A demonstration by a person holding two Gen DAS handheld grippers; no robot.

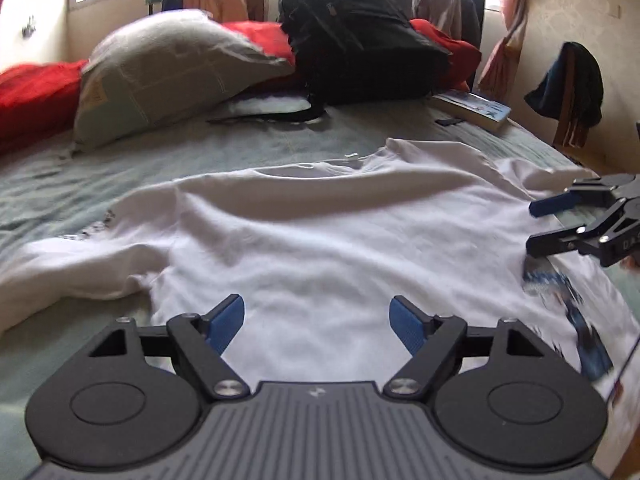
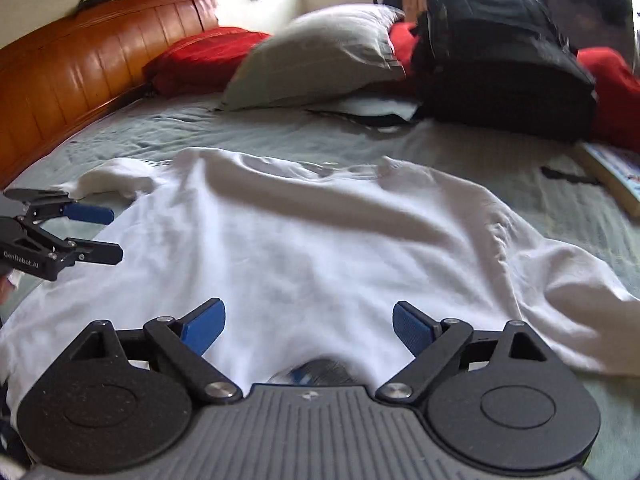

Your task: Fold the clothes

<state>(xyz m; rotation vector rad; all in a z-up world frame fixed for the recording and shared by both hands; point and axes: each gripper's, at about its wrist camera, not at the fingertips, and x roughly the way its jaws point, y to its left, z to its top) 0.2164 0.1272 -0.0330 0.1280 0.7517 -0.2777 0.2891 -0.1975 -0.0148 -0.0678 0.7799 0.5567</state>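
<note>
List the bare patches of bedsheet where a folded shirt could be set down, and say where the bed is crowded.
Bare sheet lies between white T-shirt, headboard and grey pillow. Crowded: far side, with pillow, black backpack, red bedding and book.

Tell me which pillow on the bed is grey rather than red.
The big grey pillow leaning beside the black backpack; the red pillow lies by the headboard.
</note>
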